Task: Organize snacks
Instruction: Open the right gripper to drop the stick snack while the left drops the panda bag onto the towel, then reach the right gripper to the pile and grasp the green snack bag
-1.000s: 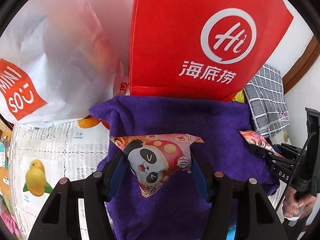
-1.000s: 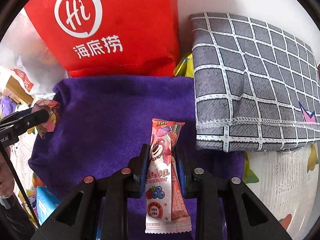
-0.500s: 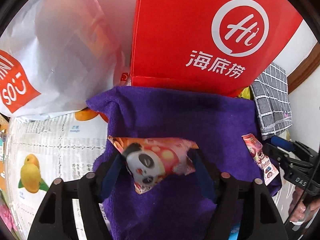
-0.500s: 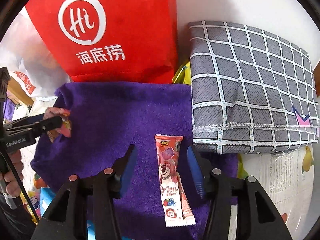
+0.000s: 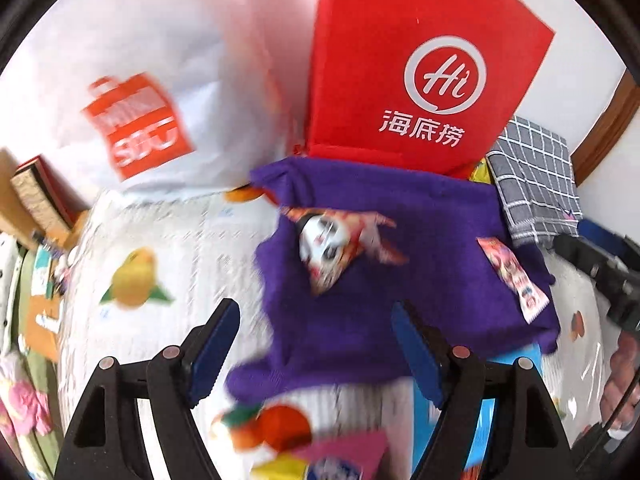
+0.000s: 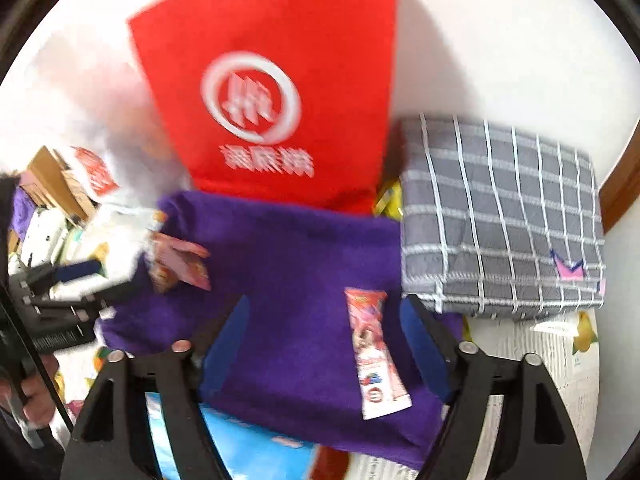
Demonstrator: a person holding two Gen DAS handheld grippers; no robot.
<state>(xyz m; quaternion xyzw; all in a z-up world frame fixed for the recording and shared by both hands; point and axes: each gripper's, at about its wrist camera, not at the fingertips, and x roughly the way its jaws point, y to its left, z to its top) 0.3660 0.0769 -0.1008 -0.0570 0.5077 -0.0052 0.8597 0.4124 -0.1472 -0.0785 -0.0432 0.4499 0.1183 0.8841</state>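
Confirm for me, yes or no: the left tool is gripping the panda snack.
No, the left tool is open and the panda snack lies apart on the purple cloth.

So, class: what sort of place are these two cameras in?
Probably a home table: a fruit-print tablecloth, shopping bags, a red Haidilao bag and a white Miniso bag, and a purple towel holding snack packets.

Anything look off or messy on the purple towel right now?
Nothing damaged or spilled. The panda packet lies tilted near the purple towel's left edge, and the pink stick packet lies flat near its right. The towel's near edge is rumpled. Both grippers, left gripper and right gripper, are open.
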